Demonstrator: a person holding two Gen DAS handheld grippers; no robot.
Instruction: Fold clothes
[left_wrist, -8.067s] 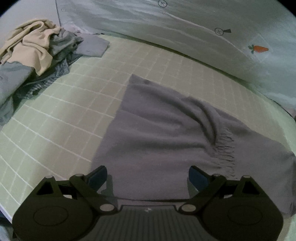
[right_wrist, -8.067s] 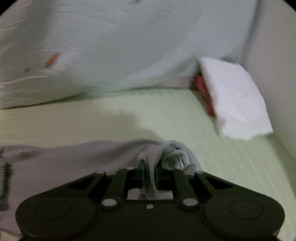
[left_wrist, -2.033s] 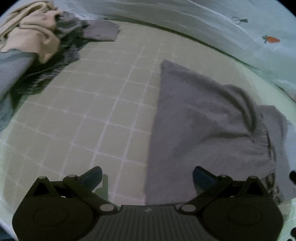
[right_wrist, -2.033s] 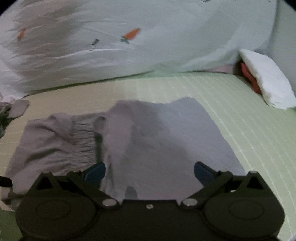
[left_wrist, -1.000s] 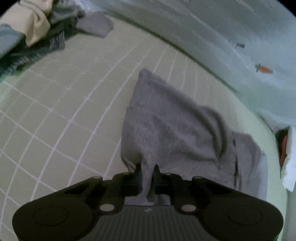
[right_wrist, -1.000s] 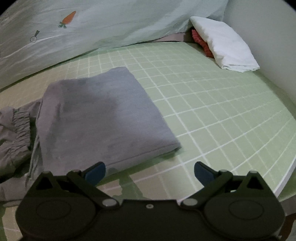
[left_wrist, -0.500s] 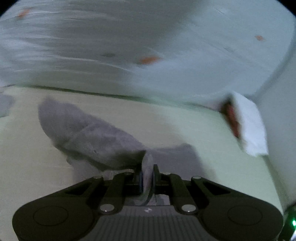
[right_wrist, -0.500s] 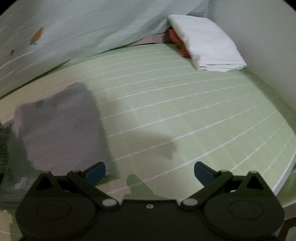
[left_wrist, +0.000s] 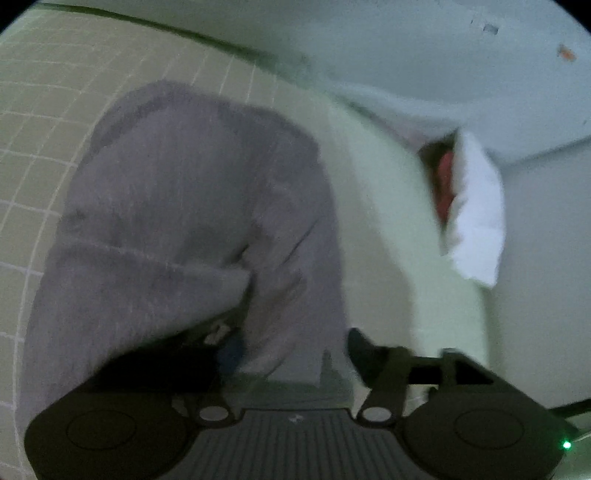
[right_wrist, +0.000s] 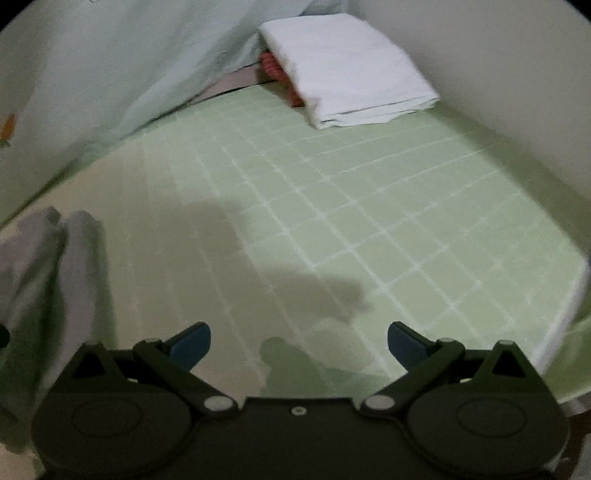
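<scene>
A pale green mattress (right_wrist: 332, 206) with a white grid pattern fills both views, with a light blue quilt (right_wrist: 92, 74) printed with small carrots bunched along its far side and a plain wall (right_wrist: 517, 74) at its end. A folded white cloth (right_wrist: 347, 66) lies in the far corner against the wall, with something red tucked under it. The grey garment (left_wrist: 192, 206) lies on the mattress just in front of the left gripper (left_wrist: 291, 354), one layer folded over near its left finger; the picture is blurred, but the fingers stand apart with cloth between them. The right gripper (right_wrist: 298, 341) hangs over bare mattress, its blue-tipped fingers spread wide and holding nothing, with the garment's edge at the far left of its view.
</scene>
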